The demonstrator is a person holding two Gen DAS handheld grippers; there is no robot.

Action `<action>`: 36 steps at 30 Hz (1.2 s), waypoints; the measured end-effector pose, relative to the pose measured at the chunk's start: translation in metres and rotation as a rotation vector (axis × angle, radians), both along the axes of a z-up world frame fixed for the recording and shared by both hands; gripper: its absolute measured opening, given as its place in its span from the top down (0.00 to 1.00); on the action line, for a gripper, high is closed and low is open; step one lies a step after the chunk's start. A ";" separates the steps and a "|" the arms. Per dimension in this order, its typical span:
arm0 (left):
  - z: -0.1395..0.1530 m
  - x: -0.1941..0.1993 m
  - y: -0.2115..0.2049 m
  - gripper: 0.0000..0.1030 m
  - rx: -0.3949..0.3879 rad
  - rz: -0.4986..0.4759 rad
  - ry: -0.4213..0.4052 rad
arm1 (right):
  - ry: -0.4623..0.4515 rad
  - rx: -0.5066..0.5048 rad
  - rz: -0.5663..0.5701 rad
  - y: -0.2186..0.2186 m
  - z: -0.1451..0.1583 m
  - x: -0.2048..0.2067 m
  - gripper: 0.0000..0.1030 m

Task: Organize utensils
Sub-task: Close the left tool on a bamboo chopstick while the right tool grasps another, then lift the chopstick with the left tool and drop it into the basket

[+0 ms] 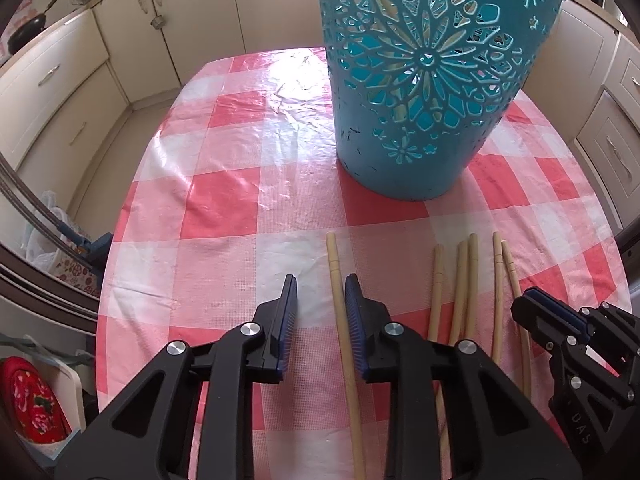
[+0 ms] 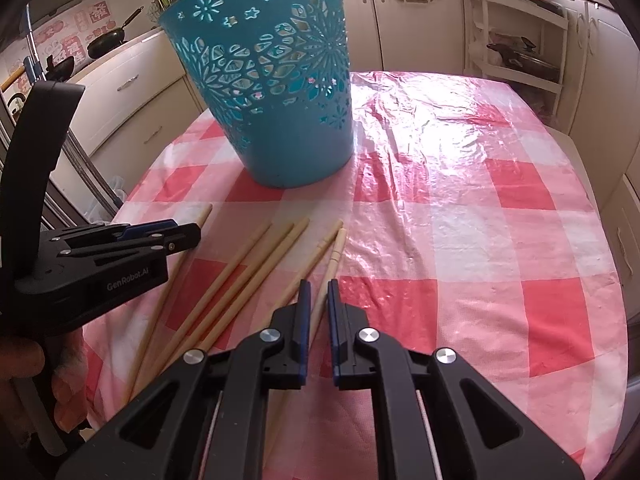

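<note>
Left tongs narrowed around one chopstick to lift it; right tongs nearly shut, gripping nothing, basket ahead

It was a home kitchen. Cream cabinets lined the walls, and a pan sat on the counter. A checked cloth covered the bench.

Each wrist camera looks steeply down along its own tool, close over the worktop. Both views share the teal basket and the chopsticks.
</note>
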State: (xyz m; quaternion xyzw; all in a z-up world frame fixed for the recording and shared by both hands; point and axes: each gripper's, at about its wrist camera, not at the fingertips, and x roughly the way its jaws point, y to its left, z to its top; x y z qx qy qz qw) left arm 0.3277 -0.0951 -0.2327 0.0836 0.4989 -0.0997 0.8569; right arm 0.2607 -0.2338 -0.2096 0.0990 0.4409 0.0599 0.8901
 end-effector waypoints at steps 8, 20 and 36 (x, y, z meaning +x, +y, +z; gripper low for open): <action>-0.003 0.004 0.001 0.73 0.001 0.001 -0.005 | -0.001 -0.020 0.003 0.002 0.000 0.001 0.91; -0.003 0.005 -0.006 0.95 -0.024 -0.038 -0.009 | -0.003 -0.042 0.013 0.005 0.000 0.004 0.91; 0.037 -0.019 0.010 0.95 -0.090 -0.029 -0.102 | 0.016 0.066 -0.022 -0.013 -0.002 -0.001 0.94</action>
